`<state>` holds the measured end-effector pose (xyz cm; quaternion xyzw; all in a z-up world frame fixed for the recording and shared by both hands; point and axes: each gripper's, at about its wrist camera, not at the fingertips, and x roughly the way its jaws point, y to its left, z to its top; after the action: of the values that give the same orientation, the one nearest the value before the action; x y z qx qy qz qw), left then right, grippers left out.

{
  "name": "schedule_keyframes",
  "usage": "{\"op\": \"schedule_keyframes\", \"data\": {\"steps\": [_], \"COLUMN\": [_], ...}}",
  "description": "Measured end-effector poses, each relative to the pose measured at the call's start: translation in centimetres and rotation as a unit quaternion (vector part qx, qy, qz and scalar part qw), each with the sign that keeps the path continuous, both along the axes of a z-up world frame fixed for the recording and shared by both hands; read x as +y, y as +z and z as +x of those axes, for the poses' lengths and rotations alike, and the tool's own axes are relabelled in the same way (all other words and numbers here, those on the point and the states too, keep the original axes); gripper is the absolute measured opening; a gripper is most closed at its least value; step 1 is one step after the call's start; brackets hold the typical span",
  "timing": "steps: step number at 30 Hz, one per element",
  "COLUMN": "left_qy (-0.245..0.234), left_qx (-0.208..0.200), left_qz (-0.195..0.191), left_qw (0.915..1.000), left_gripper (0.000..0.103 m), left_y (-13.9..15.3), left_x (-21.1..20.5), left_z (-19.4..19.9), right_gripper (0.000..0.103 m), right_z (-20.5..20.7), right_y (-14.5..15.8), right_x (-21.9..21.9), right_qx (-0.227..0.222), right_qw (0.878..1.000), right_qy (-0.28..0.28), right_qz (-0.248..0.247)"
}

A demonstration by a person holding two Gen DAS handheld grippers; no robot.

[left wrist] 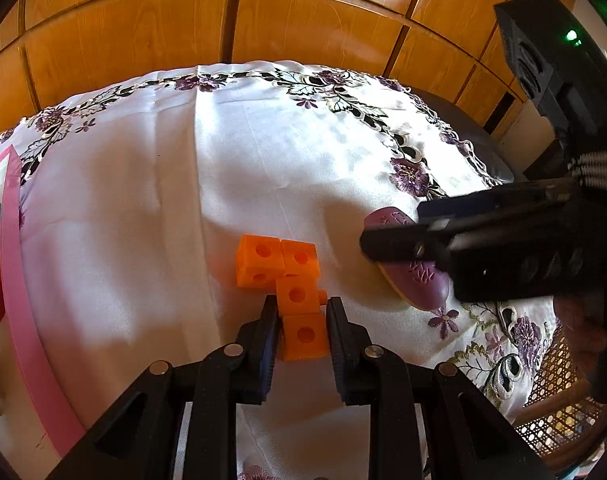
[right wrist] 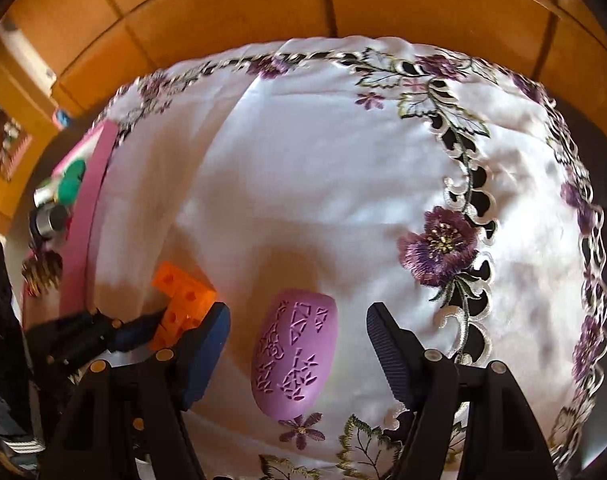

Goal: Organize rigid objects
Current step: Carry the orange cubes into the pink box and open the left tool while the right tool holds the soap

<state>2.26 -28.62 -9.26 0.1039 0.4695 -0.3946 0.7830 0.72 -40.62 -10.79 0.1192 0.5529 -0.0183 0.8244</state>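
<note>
The left gripper [left wrist: 301,330], angled downward, is clamped on one orange four-cube block [left wrist: 291,280]; one purple embossed oval piece [right wrist: 293,354] lies untouched, apparently, between the right gripper's [right wrist: 297,334] parted jaws.

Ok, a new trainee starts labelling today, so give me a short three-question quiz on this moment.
1. True or false: the left gripper is shut on the orange blocks.
2. The purple oval piece lies: A) in the pink tray, B) on the tablecloth between the right gripper's fingers, C) on top of the blocks.
3. Do the right fingers touch the oval piece?

Key: 1 true; 2 B; 3 no, there is a gap on both sides.
</note>
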Motion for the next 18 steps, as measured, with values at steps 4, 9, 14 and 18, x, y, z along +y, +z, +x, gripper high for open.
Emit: {"op": "schedule_keyframes", "data": {"steps": [4,9,14,18], "left_qy": [-0.001,0.003,0.006,0.014], "left_qx": [-0.003,-0.022,-0.049,-0.064], "left_qz": [0.000,0.009,0.001,-0.010], "left_qw": [1.0000,0.9997,0.9988,0.9978], "left_gripper": [0.024,0.023,0.023,0.023], "left_y": [0.0,0.2,1.7,3.1], "left_x": [0.0,0.0,0.7,1.5], "left_z": [-0.1,-0.6,-1.3,-1.4], "right_gripper": [0.038,0.037,0.038,0.038], "right_z": [0.6,0.7,0.8,0.8], "right_y": [-1.2,-1.3,-1.3,-1.7], "right_x": [1.5,0.9,0.5,0.8], "right_qx": [0.034,0.031,0.026,0.021], "right_qw": [0.997,0.997,0.997,0.997], "right_qy": [0.025,0.023,0.026,0.031], "right_qz": [-0.071,-0.064,-0.068,-0.074]}}
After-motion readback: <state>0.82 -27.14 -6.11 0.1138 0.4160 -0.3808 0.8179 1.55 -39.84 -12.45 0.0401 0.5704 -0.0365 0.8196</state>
